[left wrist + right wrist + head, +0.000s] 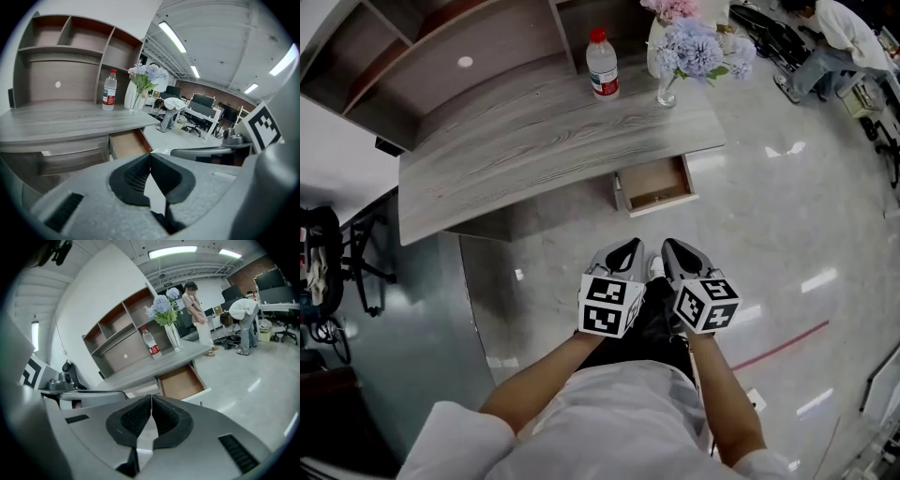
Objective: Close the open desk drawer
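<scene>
A grey wood-grain desk (516, 141) stands ahead with one drawer (654, 186) pulled out at its right end; the drawer's wooden inside looks empty. The open drawer (127, 144) shows in the left gripper view and the open drawer (182, 382) in the right gripper view. My left gripper (628, 251) and right gripper (675, 251) hang side by side over the floor, short of the drawer front. Both are shut with nothing between their pads, seen close up for the left gripper (150, 157) and the right gripper (151, 399).
On the desk stand a water bottle (602, 66) and a glass vase of pale flowers (694, 52). Shelving (441, 56) rises behind the desk. A dark chair (337, 272) sits at far left. People (243, 319) stand among desks beyond, on the glossy floor (787, 216).
</scene>
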Demonstrator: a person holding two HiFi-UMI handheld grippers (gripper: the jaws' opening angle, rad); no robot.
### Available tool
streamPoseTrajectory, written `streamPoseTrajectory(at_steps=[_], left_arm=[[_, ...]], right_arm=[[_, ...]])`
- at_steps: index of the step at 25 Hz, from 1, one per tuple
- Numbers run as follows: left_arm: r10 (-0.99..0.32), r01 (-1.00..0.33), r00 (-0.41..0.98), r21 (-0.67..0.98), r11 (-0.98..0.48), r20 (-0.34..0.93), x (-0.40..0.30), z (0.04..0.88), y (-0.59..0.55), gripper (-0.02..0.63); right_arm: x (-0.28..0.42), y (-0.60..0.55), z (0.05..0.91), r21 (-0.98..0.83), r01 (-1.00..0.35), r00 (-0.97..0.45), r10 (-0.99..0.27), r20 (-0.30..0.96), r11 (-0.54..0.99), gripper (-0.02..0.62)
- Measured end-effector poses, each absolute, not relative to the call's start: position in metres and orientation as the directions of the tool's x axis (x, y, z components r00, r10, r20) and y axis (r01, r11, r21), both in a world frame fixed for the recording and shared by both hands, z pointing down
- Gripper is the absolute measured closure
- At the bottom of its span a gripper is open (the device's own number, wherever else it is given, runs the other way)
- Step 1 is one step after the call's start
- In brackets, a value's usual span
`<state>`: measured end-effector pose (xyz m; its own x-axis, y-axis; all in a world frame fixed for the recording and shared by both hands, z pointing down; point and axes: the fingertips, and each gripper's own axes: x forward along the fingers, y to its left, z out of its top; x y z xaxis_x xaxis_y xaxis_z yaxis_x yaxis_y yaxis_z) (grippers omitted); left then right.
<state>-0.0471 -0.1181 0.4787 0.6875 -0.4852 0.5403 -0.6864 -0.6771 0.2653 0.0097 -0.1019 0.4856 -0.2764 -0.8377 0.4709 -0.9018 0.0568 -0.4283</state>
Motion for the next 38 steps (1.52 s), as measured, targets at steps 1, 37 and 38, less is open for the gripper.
streamPoseTrajectory(at_steps=[1, 37, 38], left_arm=[[-0.491, -0.696, 0.678, 0.262, -0.669, 0.547, -0.044, 0.484, -0.125, 0.600], [-0.510, -0.819, 0.540, 0.276, -0.504, 0.670, -0.012, 0.559, -0.205, 0.600], [-0.510, -0.820, 0.537, 0.274, -0.502, 0.671, -0.012, 0.559, -0.206, 0.600]], right_arm=[[0.014, -0.107, 0.493, -0.442, -0.896, -0.281, -0.835, 0.474, 0.050, 0.592], [0.067, -0.206, 0.657, -0.881, -0.403, -0.352, -0.846, 0.400, -0.248, 0.403], [0.069, -0.208, 0.659, -0.883, -0.392, -0.349, -0.846, 0.403, -0.259, 0.403]])
